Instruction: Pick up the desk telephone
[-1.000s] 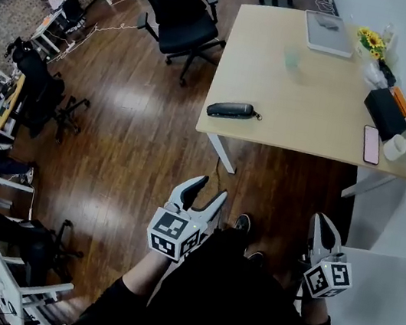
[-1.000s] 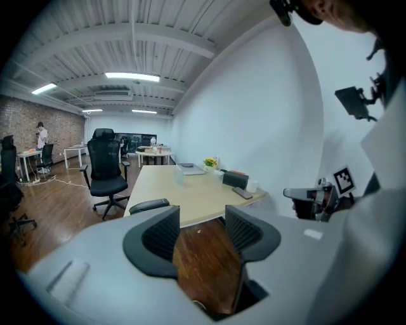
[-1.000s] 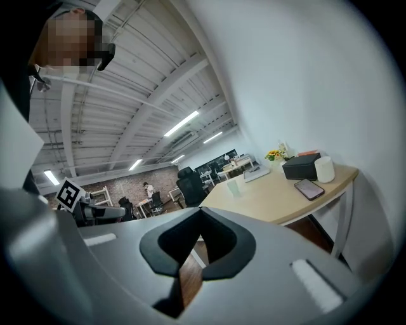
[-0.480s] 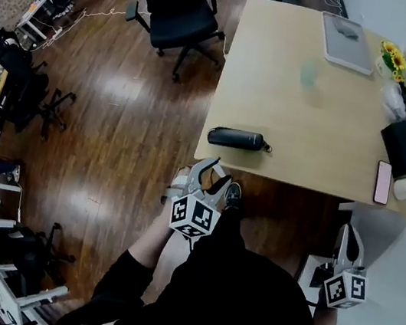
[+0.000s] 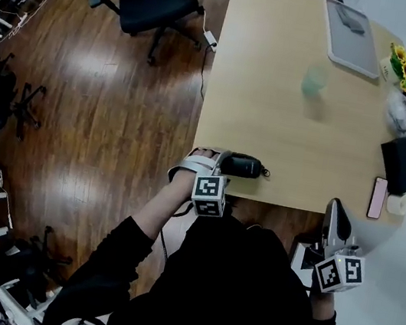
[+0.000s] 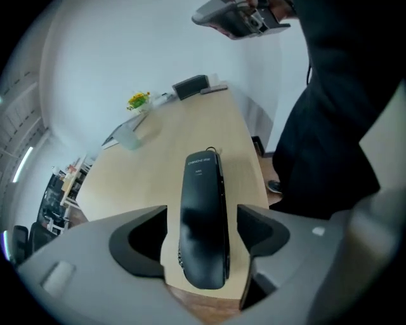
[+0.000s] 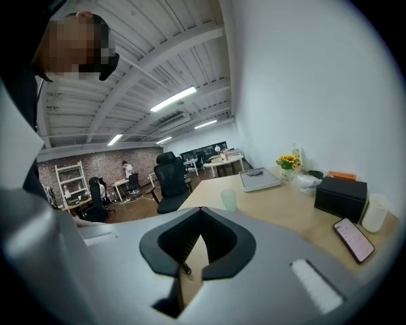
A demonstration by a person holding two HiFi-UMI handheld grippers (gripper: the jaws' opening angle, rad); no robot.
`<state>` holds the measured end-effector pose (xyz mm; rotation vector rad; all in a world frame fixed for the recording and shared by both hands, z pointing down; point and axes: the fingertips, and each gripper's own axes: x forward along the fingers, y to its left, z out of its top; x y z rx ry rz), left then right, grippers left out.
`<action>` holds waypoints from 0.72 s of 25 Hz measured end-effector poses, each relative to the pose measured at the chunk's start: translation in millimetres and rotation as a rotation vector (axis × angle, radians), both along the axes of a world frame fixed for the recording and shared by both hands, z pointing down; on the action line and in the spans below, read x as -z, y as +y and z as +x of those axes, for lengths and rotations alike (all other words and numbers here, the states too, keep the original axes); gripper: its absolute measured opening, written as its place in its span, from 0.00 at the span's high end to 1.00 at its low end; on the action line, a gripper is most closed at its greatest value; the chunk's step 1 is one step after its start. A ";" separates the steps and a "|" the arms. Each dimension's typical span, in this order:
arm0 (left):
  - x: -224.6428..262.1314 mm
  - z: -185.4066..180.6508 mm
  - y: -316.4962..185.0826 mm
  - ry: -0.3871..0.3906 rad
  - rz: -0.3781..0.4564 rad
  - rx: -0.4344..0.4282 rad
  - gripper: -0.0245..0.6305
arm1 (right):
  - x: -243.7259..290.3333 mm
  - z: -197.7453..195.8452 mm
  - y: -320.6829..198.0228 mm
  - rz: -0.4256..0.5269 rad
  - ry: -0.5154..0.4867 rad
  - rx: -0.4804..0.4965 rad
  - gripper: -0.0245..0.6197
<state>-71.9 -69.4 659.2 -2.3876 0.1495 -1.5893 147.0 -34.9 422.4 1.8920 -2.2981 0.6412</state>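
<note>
Left gripper view, left claw [image 6: 203, 221] just opened, astride glossy black oblong telephone [image 6: 203, 184], right claw [image 7: 199, 216] pinched together.

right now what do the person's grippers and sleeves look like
The left gripper and the right gripper both have pale grey plastic bodies. Their fingers are lined with black notched pads. Each gripper carries a white cube printed with black square markers. The person wears a black long-sleeved top.

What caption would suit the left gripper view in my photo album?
Left gripper, fingers just opened, straddles the black desk telephone on the desk, not yet gripping.
</note>
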 end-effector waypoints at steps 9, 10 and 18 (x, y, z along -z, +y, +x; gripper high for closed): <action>-34.4 9.0 3.9 -0.120 -0.225 -0.003 0.48 | -28.7 3.7 -46.0 -0.052 -0.078 0.067 0.96; -37.0 11.8 3.3 -0.133 -0.240 0.001 0.48 | -27.0 6.5 -51.7 -0.048 -0.080 0.077 0.96; -40.2 17.2 2.8 -0.136 -0.237 0.049 0.56 | -20.2 29.8 -70.7 -0.019 -0.100 0.094 0.96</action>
